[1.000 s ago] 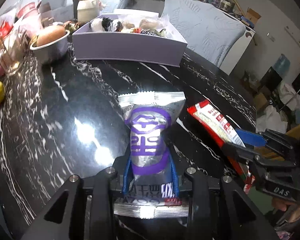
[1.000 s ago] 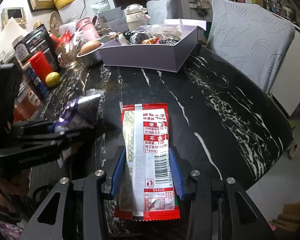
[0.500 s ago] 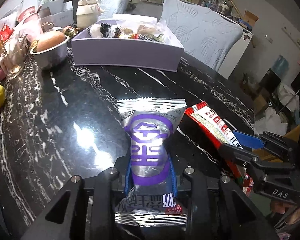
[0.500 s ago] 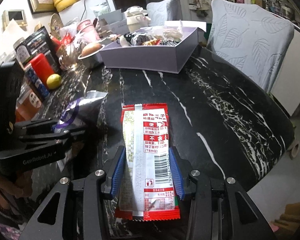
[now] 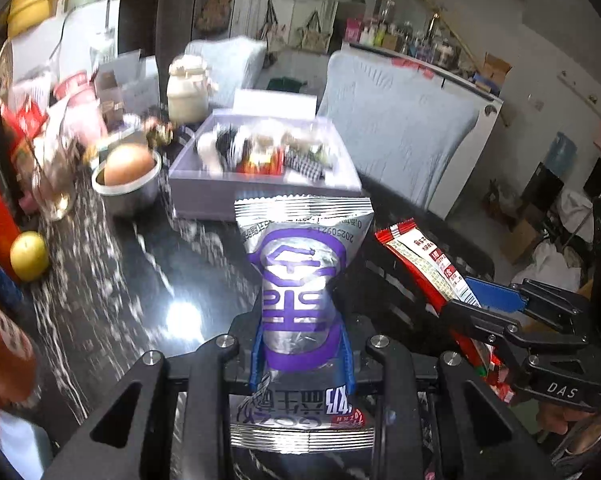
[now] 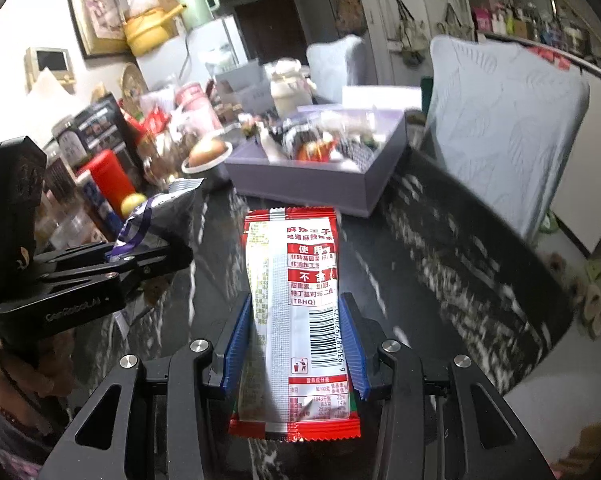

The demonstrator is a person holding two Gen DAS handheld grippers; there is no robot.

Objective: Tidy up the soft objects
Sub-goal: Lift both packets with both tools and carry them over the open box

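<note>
My left gripper [image 5: 302, 350] is shut on a silver and purple snack packet [image 5: 300, 280] and holds it above the black marble table [image 5: 112, 300]. My right gripper [image 6: 294, 344] is shut on a red and white snack packet [image 6: 296, 300], also lifted; it shows at the right of the left wrist view [image 5: 424, 264]. A lilac box [image 5: 260, 188] holding several soft items stands ahead at the far side of the table; it also shows in the right wrist view [image 6: 320, 180].
A steel bowl with a brown round object [image 5: 126, 176] stands left of the box. A yellow-green fruit [image 5: 28, 256], a red bottle [image 6: 108, 176] and crowded jars line the left edge. A pale blue covered chair [image 6: 508, 128] stands behind the table on the right.
Both grippers have risen and tilted up with their packets, so the box now sits lower in view and nearer. The grips have not changed.
</note>
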